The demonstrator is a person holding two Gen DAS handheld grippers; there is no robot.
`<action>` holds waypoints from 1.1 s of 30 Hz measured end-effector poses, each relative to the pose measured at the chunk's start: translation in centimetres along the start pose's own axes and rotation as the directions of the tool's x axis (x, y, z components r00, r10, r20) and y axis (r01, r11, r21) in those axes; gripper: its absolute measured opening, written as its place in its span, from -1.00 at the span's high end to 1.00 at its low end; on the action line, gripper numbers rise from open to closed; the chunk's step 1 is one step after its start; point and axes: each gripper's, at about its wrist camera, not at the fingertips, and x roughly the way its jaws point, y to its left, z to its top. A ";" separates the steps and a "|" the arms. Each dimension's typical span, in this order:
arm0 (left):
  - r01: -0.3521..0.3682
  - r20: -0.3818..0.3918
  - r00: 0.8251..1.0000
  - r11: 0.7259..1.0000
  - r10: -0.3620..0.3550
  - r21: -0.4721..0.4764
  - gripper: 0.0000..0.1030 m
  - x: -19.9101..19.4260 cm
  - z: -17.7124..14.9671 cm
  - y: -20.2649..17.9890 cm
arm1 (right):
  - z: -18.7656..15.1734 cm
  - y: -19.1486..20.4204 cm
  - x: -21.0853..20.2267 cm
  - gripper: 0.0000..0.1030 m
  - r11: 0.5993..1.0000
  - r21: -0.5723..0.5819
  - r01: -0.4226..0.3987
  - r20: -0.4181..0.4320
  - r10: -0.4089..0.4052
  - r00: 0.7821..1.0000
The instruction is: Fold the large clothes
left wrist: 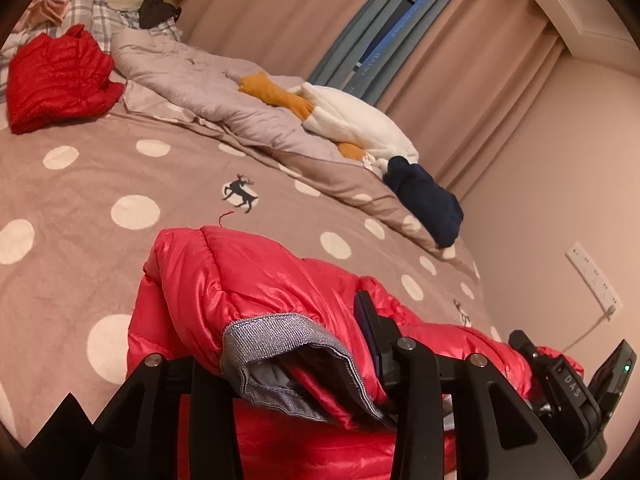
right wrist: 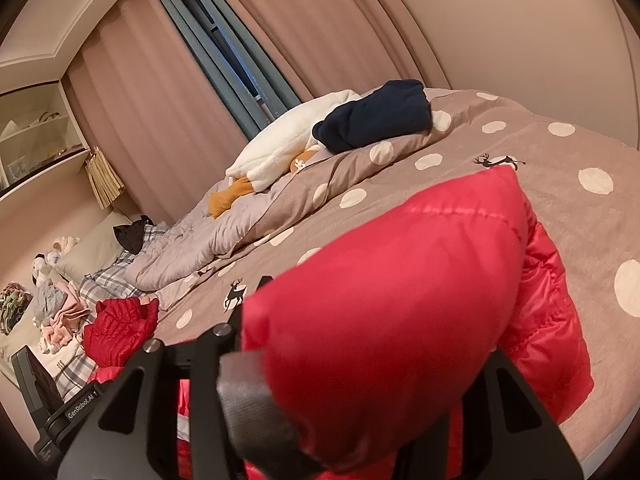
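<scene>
2 half-hidden: red jacket (left wrist: 240,280) drapes over left claw (left wrist: 288,332) and right claw (right wrist: 380,320) (grip unreadable).

A red jacket (left wrist: 248,292) lies near on the dotted bedspread (left wrist: 80,208), its grey cuff (left wrist: 276,352) draped between the left gripper (left wrist: 280,364) jaws. A folded red garment (left wrist: 60,80) sits far left.

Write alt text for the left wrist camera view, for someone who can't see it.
A bright red puffer jacket lies on a polka-dot bedspread, its grey-cuffed sleeve draped across the left gripper. Farther back lie a folded red garment, a rumpled quilt and a navy garment.
</scene>
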 end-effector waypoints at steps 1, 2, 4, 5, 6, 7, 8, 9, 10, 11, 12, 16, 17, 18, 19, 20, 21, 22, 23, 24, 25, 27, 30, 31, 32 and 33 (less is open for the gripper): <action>0.002 -0.001 1.000 1.000 -0.002 -0.002 0.19 0.0 0.0 0.0 | 0.0 0.0 0.0 0.05 1.000 0.001 -0.002 0.000 0.002 1.000; 0.005 -0.001 1.000 1.000 -0.005 -0.004 0.11 0.0 0.0 0.0 | 0.0 0.0 -0.1 0.02 1.000 0.002 -0.005 -0.001 0.005 1.000; 0.005 0.007 1.000 1.000 -0.005 -0.010 -0.03 -0.1 0.0 0.1 | 0.0 0.2 0.0 -0.02 1.000 0.004 -0.006 -0.002 0.006 1.000; 0.002 0.015 1.000 1.000 -0.001 -0.011 -0.10 -0.3 0.0 0.1 | 0.0 0.2 0.1 -0.04 1.000 0.005 -0.007 -0.003 0.007 1.000; -0.004 0.023 1.000 1.000 0.004 -0.009 -0.14 -0.4 0.1 0.1 | -0.1 0.2 0.1 -0.06 1.000 0.006 -0.008 -0.004 0.008 1.000; -0.005 0.029 1.000 1.000 0.005 -0.005 -0.14 -0.6 0.1 0.1 | -0.1 0.2 0.1 -0.07 1.000 0.006 -0.009 -0.005 0.009 1.000; -0.004 0.029 1.000 1.000 0.004 -0.003 -0.14 -0.6 0.1 0.1 | -0.1 0.2 0.1 -0.09 1.000 0.007 -0.011 -0.005 0.011 1.000; 0.000 0.028 1.000 1.000 0.000 -0.004 -0.14 -0.6 0.2 0.1 | 0.0 0.1 0.2 -0.12 1.000 0.008 -0.013 -0.006 0.013 1.000; 0.004 0.026 1.000 1.000 -0.004 -0.008 -0.15 -0.6 0.2 0.3 | -0.1 0.2 0.2 -0.13 1.000 0.009 -0.016 -0.008 0.016 1.000; 0.004 0.025 1.000 1.000 -0.004 -0.012 -0.15 -0.5 0.2 0.3 | -0.1 0.2 0.1 -0.15 1.000 0.008 -0.019 -0.008 0.019 1.000; 0.003 0.022 1.000 1.000 -0.003 -0.015 -0.16 -0.4 0.2 0.3 | -0.1 0.2 0.1 -0.17 1.000 0.007 -0.019 -0.007 0.019 1.000; 0.001 0.013 1.000 1.000 0.000 -0.016 -0.17 -0.2 0.2 0.4 | 0.0 0.3 0.1 -0.25 1.000 0.004 -0.026 -0.005 0.026 1.000; 0.002 0.012 1.000 1.000 -0.001 -0.013 -0.18 -0.3 0.2 0.3 | -0.1 0.3 0.1 -0.31 1.000 0.005 -0.026 -0.001 0.026 1.000; 0.003 0.012 1.000 1.000 -0.003 -0.009 -0.19 -0.3 0.2 0.3 | -0.1 0.4 0.0 -0.38 1.000 0.006 -0.026 0.007 0.026 1.000; 0.004 0.013 1.000 1.000 -0.004 -0.003 -0.20 -0.4 0.2 0.2 | -0.1 0.4 -0.1 -0.39 1.000 0.006 -0.027 0.014 0.026 1.000; 0.003 0.015 1.000 1.000 -0.003 -0.001 -0.21 -0.4 0.2 0.2 | -0.1 0.4 -0.2 -0.40 1.000 0.003 -0.028 0.021 0.027 0.999; 0.002 0.018 1.000 1.000 -0.002 0.001 -0.22 -0.4 0.2 0.1 | 0.0 0.5 -0.3 -0.41 1.000 -0.001 -0.028 0.026 0.028 0.999; 0.002 0.022 1.000 1.000 -0.002 0.004 -0.23 -0.5 0.3 0.1 | 0.0 0.5 -0.4 -0.41 1.000 -0.005 -0.029 0.030 0.029 0.999; 0.004 0.026 1.000 1.000 -0.004 0.005 -0.26 -0.7 0.2 0.2 | 0.0 0.6 -0.4 -0.42 1.000 -0.007 -0.029 0.032 0.029 0.999; 0.005 0.031 1.000 1.000 -0.005 0.007 -0.30 -0.7 0.2 0.2 | 0.0 0.6 -0.4 -0.43 1.000 -0.008 -0.028 0.032 0.029 0.999; 0.007 0.035 0.999 1.000 -0.007 0.008 -0.31 -0.8 0.2 0.2 | 0.0 0.7 -0.4 -0.44 1.000 -0.009 -0.026 0.032 0.027 0.999; 0.010 0.038 0.999 1.000 -0.010 0.006 -0.34 -0.9 0.2 0.3 | -0.1 0.7 -0.2 -0.44 1.000 -0.011 -0.016 0.027 0.016 1.000; 0.017 0.030 0.999 1.000 -0.017 -0.001 -0.36 -0.9 0.4 0.7 | -0.2 0.5 0.0 -0.47 1.000 0.001 -0.002 0.019 0.002 1.000; 0.020 0.025 1.000 1.000 -0.020 -0.003 -0.36 -0.9 0.5 0.8 | -0.2 0.5 0.0 -0.49 1.000 0.006 -0.002 0.021 0.002 1.000; 0.024 0.018 1.000 1.000 -0.024 -0.005 -0.37 -0.9 0.5 0.9 | -0.2 0.4 -0.1 -0.53 1.000 0.014 0.001 0.028 -0.002 1.000; 0.028 0.014 1.000 1.000 -0.028 -0.006 -0.39 -0.9 0.5 1.0 | -0.2 0.4 -0.3 -0.56 1.000 0.020 0.005 0.036 -0.006 0.999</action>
